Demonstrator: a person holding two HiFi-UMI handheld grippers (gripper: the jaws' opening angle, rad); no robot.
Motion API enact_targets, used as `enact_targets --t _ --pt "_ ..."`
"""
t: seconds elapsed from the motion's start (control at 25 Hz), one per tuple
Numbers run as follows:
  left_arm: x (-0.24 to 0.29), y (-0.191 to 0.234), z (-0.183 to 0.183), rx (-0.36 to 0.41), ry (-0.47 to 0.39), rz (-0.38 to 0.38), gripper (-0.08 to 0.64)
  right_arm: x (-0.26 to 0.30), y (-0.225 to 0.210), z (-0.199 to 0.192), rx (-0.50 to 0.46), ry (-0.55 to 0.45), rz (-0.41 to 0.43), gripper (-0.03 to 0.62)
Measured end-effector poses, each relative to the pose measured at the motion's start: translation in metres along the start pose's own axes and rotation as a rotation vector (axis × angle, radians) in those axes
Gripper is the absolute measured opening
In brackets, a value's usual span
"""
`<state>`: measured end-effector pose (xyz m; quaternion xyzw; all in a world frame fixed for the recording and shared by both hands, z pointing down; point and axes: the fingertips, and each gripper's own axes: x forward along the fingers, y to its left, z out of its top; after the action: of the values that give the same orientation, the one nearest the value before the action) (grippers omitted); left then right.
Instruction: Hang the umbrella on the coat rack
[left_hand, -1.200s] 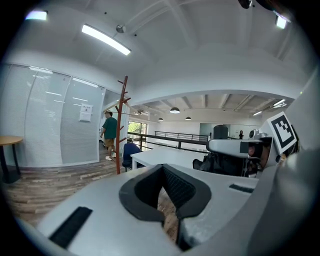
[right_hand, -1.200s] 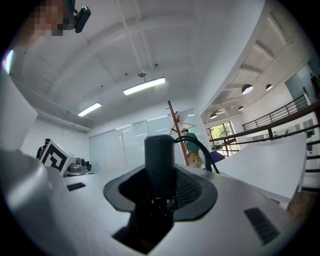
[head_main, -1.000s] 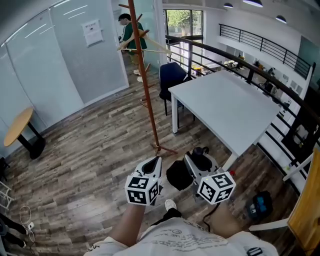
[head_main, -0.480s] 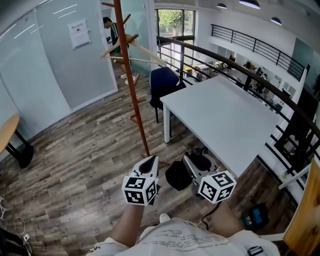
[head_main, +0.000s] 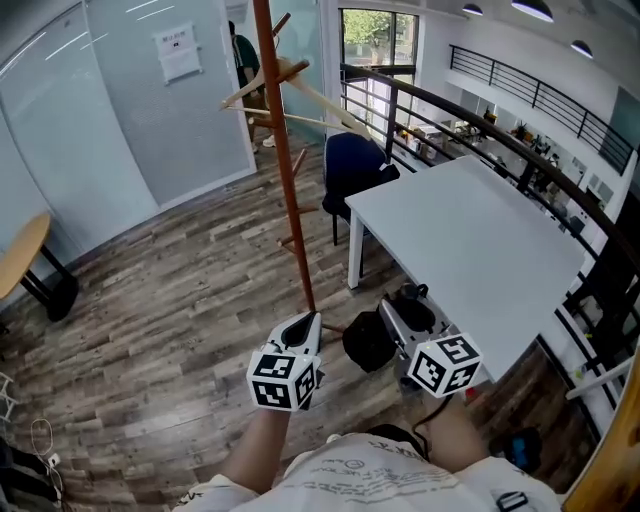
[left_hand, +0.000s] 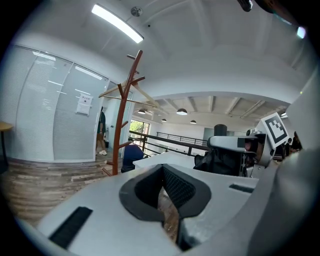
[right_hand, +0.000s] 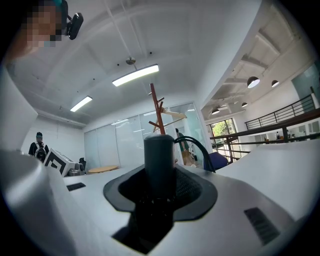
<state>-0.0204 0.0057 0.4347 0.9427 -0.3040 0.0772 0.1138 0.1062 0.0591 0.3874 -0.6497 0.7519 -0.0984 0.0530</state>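
Nearest, the left gripper (head_main: 303, 325) (left_hand: 167, 200) points ahead and slightly down. Its jaws are pressed almost together, with only a sliver of floor showing between the pads and nothing held.

Just to its right, the right gripper (head_main: 400, 310) (right_hand: 160, 185) points level and pinches the umbrella (head_main: 368, 342) (right_hand: 159, 160) by its dark cylindrical handle. In the right gripper view the handle stands upright between the pads with its blunt end up, so the long axis runs roughly vertical. The folded black canopy is bunched below the jaws. A thin strap (right_hand: 197, 147) arches from the handle toward the right. From the head view the canopy hangs as a black bundle between the two grippers, above the plank floor (head_main: 170, 290).

The floor to the left and ahead is open. On the right, the white worktop (head_main: 470, 240) closes things in, and its near-left edge runs close beside the right gripper.

The coat rack (head_main: 285, 170) (left_hand: 125, 125) (right_hand: 157, 110) stands ahead. Its reddish pole is upright, its foot lies just beyond the left gripper's tip, and its pegs (head_main: 268, 82) angle out high up.

A blue chair (head_main: 355, 165) sits behind the pole at the worktop's far corner. Farther off are a glass wall (head_main: 120, 100) on the left and a dark railing (head_main: 520, 150) on the right.
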Motion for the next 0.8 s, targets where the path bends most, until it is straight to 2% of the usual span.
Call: enact_targets --t 0.4,0.64,0.8 --pt "0.019 0.062 0.012 -0.026 0.002 0.099 0.005 0.071 -0.015 0.006 -0.003 0.031 0.054 0.152" --pt "0.037 0.102 0.039 -0.028 -0.023 0.173 0.005 0.130 -0.007 0.024 -0.027 0.043 0.176 0.152" --pt "0.063 0.120 0.057 -0.036 -0.025 0.213 0.005 0.169 -0.019 0.041 -0.040 0.049 0.229 0.152"
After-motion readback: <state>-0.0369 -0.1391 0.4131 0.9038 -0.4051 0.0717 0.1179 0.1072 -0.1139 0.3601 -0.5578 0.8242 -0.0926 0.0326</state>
